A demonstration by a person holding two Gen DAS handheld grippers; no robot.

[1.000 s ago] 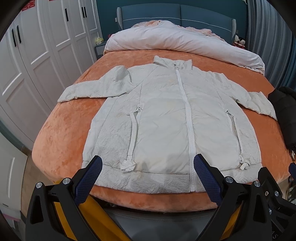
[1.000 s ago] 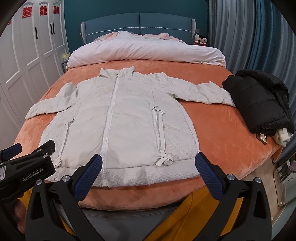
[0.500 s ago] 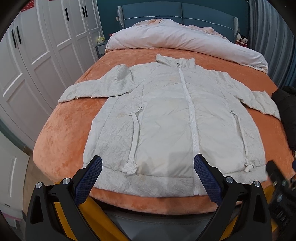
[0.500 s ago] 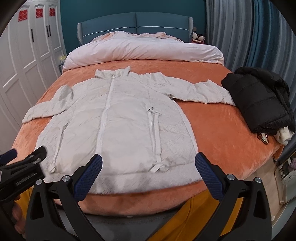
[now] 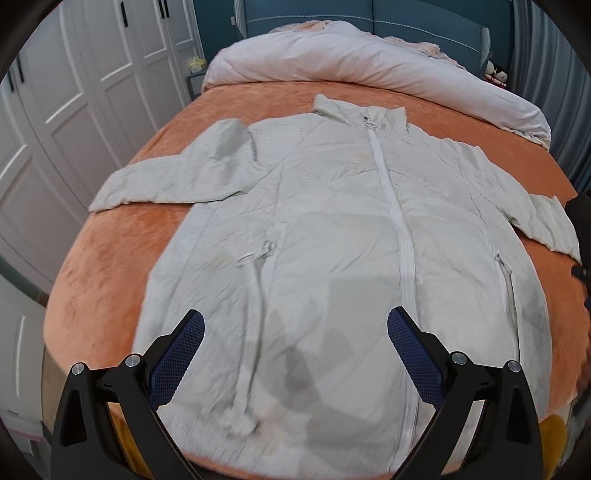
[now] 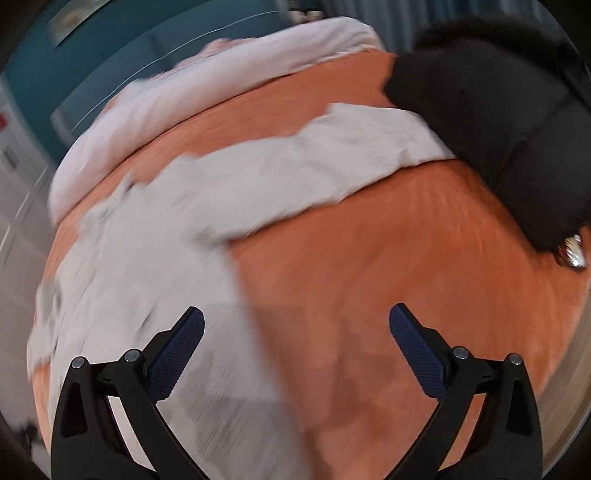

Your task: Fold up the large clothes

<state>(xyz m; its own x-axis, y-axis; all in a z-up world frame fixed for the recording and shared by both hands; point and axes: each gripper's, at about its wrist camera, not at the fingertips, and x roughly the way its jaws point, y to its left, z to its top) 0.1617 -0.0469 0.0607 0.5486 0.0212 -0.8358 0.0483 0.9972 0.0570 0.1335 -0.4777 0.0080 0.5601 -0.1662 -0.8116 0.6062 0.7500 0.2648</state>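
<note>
A pale grey zip-up jacket [image 5: 332, 236] lies flat and face up across an orange bedspread [image 5: 107, 266], zip closed, collar toward the top of the frame and both sleeves spread outward. We hold the left gripper [image 5: 295, 354] above its lower hem at the bottom of the frame, jaws spread wide and gripping nothing. The right gripper [image 6: 296, 347] is likewise wide apart and empty, its left fingertip over the jacket's edge, its right over bare bedspread. Beyond the collar a rumpled white duvet [image 5: 369, 70] is heaped against a teal headboard [image 5: 424, 22]. White wardrobe doors [image 5: 74, 92] fill the upper left of the left wrist view. Only the right wrist view, heavily blurred and tilted, shows the black jacket [image 6: 498, 122] at the upper right, with the pale sleeve's cuff [image 6: 369, 144] touching or just beside it; we cannot tell which.
</note>
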